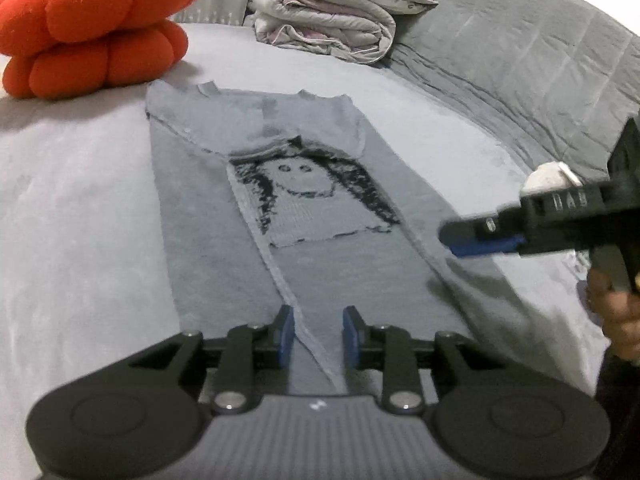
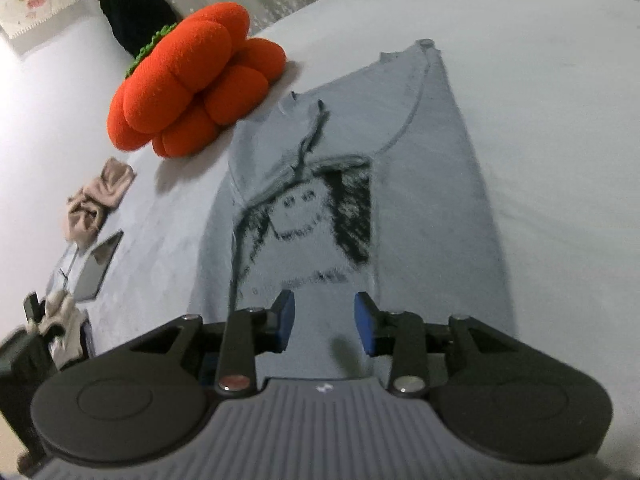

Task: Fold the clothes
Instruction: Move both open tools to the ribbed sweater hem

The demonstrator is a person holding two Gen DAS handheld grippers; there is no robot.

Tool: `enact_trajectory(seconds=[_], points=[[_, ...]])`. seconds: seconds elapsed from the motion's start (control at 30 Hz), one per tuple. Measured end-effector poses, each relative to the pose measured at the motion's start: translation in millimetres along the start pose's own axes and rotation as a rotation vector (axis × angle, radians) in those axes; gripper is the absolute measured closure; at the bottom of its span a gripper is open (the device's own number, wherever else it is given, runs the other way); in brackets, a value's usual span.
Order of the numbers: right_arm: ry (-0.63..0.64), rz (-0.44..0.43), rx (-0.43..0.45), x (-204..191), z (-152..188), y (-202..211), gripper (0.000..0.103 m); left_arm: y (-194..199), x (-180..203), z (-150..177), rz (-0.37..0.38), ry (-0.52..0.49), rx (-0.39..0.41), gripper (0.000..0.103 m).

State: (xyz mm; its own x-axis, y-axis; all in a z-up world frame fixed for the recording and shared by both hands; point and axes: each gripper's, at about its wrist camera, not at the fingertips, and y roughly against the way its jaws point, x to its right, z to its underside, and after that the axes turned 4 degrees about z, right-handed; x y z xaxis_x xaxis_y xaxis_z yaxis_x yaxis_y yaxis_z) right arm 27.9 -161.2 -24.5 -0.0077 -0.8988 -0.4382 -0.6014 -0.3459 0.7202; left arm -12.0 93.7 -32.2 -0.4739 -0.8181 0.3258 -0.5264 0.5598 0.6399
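Left wrist view: the left gripper point(image 1: 318, 338) hovers low over the near end of a grey T-shirt point(image 1: 224, 248) spread on the bed point(image 1: 80, 208), its blue pads apart and nothing between them. A folded-over edge of the shirt runs from just ahead of the fingers, between them, up toward the printed face point(image 1: 298, 184); both long sides appear turned inward, so the garment lies as a narrow strip stretching away from the tool. That lengthwise fold probably explains why the gripper sits at the hem end, where a crosswise fold would be picked up. Ahead and to the right, the right gripper point(image 1: 480, 240) reaches in sideways over the shirt's right border, held by a hand point(image 1: 616, 312). Far ahead left sits an orange pumpkin cushion point(image 1: 96, 28); far ahead, a rolled quilt point(image 1: 324, 20).

Right wrist view: this tool's fingers stand open and empty above the shirt, the print just ahead of them. The sleeve area lies folded across the chest ahead-left. Well to the left lie a crumpled beige cloth point(image 2: 98, 200) and a tablet point(image 2: 100, 268), clear of the folding area.
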Motion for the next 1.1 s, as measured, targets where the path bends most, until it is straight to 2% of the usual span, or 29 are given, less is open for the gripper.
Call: enact_trajectory(seconds=[0.17,0.43,0.63,0.87,1.0,1.1], points=[[0.008,-0.001,-0.011,7.7,14.2,26.5,0.065,26.8,13.5,-4.4,0.006,0.015,0.013,0.073],[-0.027,-0.017,-0.033,21.6,42.1,54.4,0.065,46.2,30.7,17.7,-0.089,-0.017,-0.121,0.073],[-0.04,-0.028,-0.082,25.0,68.1,61.7,0.065,47.7,38.2,55.8,-0.069,0.059,-0.198,0.073],[-0.023,-0.057,-0.142,23.2,98.1,68.4,0.065,67.3,68.9,79.5,-0.064,0.011,-0.187,0.07],[-0.018,-0.068,-0.144,24.8,101.3,81.4,0.065,87.7,68.5,76.0,-0.026,0.031,-0.155,0.066],[-0.02,-0.06,-0.127,32.4,96.8,91.5,0.064,100.2,59.1,69.5,-0.029,0.058,-0.125,0.063]])
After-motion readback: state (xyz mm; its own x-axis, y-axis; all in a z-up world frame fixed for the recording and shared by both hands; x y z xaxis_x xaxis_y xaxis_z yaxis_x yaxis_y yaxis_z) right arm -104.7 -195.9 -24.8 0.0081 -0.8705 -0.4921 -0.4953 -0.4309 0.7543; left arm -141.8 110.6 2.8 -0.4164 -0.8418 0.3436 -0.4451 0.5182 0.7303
